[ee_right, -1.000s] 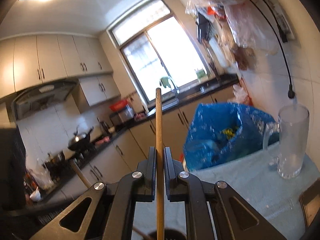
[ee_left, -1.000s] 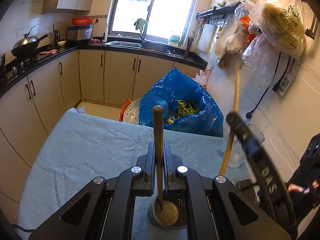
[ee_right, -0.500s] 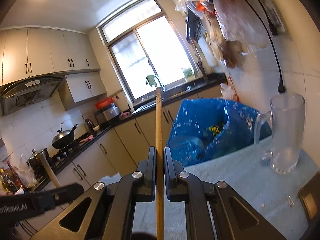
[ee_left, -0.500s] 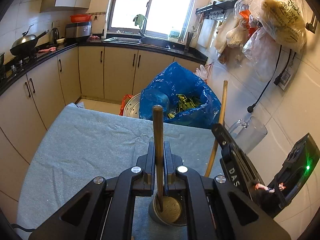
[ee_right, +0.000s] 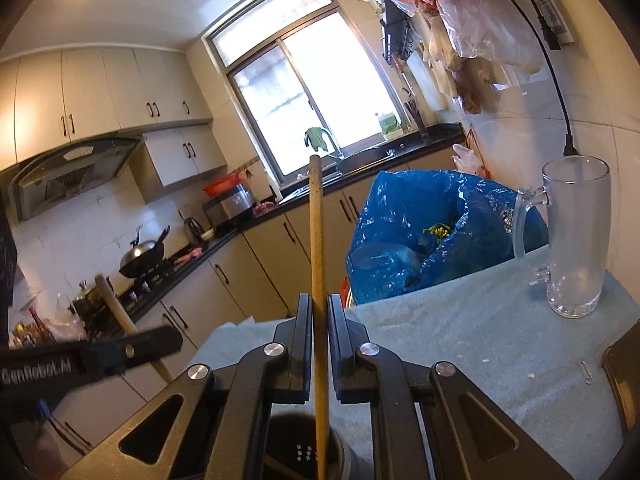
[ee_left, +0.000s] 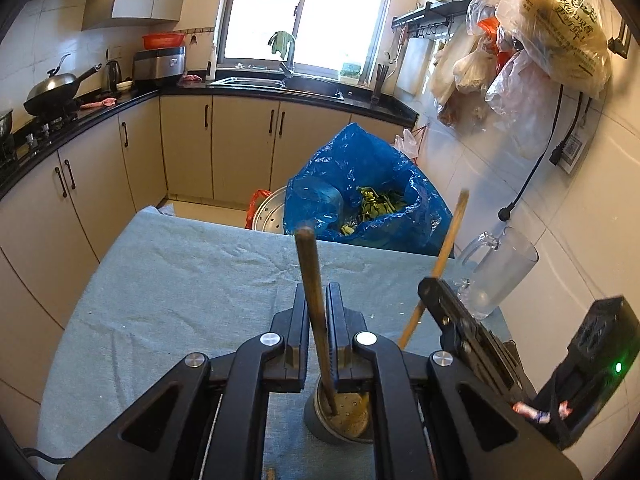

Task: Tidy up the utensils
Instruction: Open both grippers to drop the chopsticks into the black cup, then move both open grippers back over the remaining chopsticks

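My left gripper (ee_left: 318, 292) holds the dark wooden handle of a skimmer (ee_left: 314, 280). Its jaws are opening, with the handle still touching both pads and leaning a little left. The skimmer's perforated head sits in a grey utensil holder (ee_left: 320, 428) on the table just below. My right gripper (ee_right: 320, 304) is shut on a light wooden stick (ee_right: 316, 232). The stick stands upright, its lower end inside the same holder (ee_right: 296, 448). In the left wrist view the right gripper (ee_left: 460, 320) and its stick (ee_left: 450, 240) are close on the right.
A grey-blue cloth (ee_left: 180, 280) covers the table. A glass mug (ee_right: 576, 240) stands near its far right corner, by the tiled wall. A blue bag (ee_left: 368, 196) of greens and a metal steamer (ee_left: 268, 212) lie beyond the far edge. A dark tray edge (ee_right: 624, 368) shows at right.
The right gripper has come down with the light stick, whose top now sits much lower in the left wrist view. The skimmer handle, upright before, now leans left.
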`<state>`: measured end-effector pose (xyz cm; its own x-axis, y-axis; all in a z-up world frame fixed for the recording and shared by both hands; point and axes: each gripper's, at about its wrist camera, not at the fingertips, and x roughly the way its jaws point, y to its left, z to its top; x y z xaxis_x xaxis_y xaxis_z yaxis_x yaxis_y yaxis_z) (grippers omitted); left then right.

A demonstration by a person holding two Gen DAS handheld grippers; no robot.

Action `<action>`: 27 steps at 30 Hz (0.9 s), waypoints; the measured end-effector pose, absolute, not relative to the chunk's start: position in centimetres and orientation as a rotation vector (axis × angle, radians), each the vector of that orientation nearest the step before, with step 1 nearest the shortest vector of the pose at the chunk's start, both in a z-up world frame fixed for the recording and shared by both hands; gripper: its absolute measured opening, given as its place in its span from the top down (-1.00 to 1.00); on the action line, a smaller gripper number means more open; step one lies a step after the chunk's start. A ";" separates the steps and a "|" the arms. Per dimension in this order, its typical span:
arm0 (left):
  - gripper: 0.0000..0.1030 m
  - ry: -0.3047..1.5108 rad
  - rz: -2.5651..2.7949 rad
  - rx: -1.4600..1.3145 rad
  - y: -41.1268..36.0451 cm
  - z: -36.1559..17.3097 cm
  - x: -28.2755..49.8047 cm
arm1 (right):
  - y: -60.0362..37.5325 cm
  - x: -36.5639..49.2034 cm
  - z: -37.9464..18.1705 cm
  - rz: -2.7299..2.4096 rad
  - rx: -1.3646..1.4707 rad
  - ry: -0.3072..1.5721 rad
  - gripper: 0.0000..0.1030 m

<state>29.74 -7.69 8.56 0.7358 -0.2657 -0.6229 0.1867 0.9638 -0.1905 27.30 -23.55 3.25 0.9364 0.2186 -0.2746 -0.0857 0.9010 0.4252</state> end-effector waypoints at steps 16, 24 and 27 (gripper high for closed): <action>0.03 0.583 -0.240 -0.161 -4.3 13.3 20.6 | -26.1 18.9 8.4 0.253 0.571 0.262 0.27; -0.11 0.553 -0.253 -0.216 -3.4 13.6 14.5 | -26.9 15.1 9.8 0.444 0.779 0.310 0.26; -0.12 0.543 -0.193 -0.212 -3.6 13.1 12.8 | -26.3 13.2 10.5 0.481 0.805 0.288 0.23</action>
<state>12.76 -3.59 13.13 0.8392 -0.2364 -0.4897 0.1251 0.9603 -0.2493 13.19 -26.34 10.54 0.8549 0.5147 -0.0655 -0.3006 0.5942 0.7461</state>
